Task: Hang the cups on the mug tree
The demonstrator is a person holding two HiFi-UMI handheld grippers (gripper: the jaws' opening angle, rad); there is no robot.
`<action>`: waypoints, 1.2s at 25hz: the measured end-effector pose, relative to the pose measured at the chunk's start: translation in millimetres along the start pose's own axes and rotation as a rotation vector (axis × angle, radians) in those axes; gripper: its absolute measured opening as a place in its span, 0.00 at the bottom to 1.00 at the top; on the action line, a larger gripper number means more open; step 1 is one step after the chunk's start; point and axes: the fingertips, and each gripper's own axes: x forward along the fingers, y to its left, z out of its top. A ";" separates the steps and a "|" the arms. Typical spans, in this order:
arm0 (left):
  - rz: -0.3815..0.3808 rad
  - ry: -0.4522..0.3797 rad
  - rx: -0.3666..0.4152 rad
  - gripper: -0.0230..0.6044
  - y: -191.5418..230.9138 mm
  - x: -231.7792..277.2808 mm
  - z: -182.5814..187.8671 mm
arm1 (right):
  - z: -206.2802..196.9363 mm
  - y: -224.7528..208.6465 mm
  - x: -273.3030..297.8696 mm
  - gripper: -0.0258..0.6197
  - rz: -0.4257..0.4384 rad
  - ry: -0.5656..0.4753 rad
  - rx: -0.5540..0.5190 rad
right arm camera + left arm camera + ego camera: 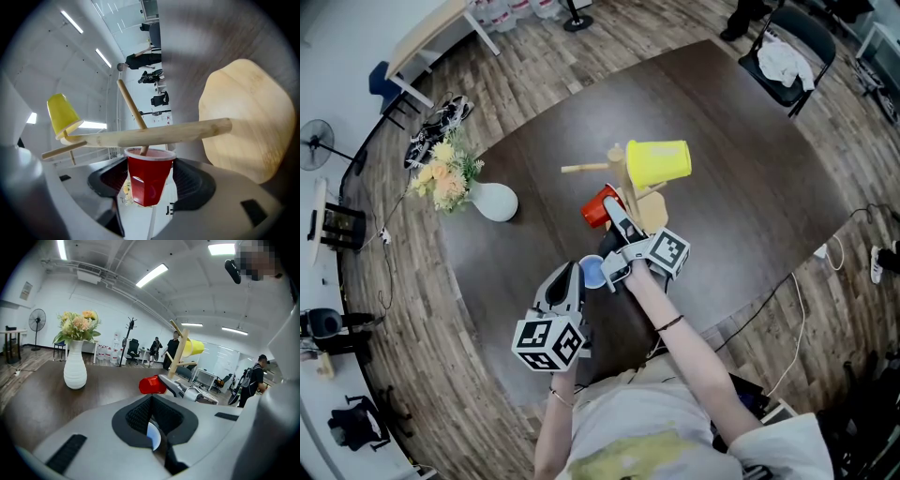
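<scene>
The wooden mug tree stands mid-table with a yellow cup hung upside down on a top peg. My right gripper is shut on a red cup beside the post. In the right gripper view the red cup sits between both pads, and a thin peg reaches into its mouth. The post and round base fill that view. Nearer me, my left gripper is shut on a small blue cup. Only a sliver of the blue cup shows between the pads.
A white vase of flowers stands on the dark table's left side. A chair with white cloth is at the far right corner. People stand in the room behind the tree.
</scene>
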 end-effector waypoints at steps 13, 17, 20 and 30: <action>-0.002 -0.002 0.003 0.06 -0.1 -1.5 1.0 | -5.2 -7.7 -4.7 0.61 -0.031 0.022 0.016; -0.008 -0.005 0.005 0.06 -1.6 -0.6 1.6 | -6.5 -7.7 -9.3 0.61 -0.038 0.054 0.013; -0.013 -0.007 0.007 0.06 -6.0 -1.3 1.6 | -8.6 -7.0 -15.1 0.61 -0.045 0.091 0.007; -0.012 -0.019 0.018 0.06 -18.5 -6.9 -0.4 | -23.3 -6.0 -33.9 0.58 -0.068 0.201 -0.023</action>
